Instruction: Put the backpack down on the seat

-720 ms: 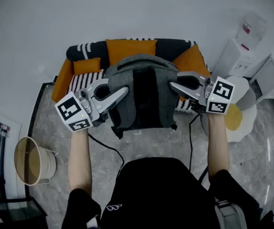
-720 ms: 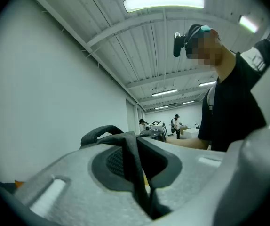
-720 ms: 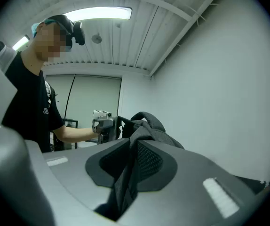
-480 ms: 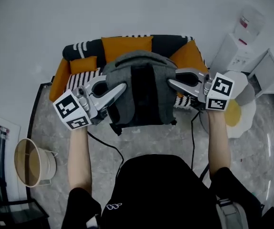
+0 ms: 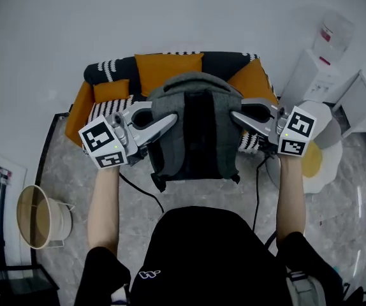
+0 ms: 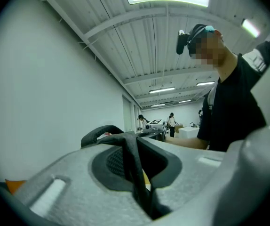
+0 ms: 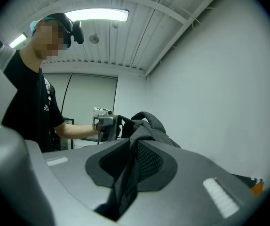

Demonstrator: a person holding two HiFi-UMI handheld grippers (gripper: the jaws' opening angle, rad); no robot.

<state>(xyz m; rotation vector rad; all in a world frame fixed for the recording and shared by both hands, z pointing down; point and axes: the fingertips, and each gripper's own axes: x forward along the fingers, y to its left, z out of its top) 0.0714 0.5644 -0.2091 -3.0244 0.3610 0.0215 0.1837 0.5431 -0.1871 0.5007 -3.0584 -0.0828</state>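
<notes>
The left gripper (image 5: 170, 121) and right gripper (image 5: 235, 116) are clamping the backpack (image 5: 199, 136), holding it over the seat (image 5: 170, 65), not yet set down

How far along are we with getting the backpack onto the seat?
Done: the backpack is lifted, clamped at its sides by the left gripper and the right gripper. In hand: it hangs over the front edge of the seat. Left: lower it onto the seat and release.

A round beige bucket (image 5: 39, 217) stands on the grey marbled floor (image 5: 68, 171) at eight o'clock, a white water dispenser (image 5: 317, 69) at two o'clock, a white yellow-centred egg-shaped mat (image 5: 323, 166) at three o'clock.
</notes>
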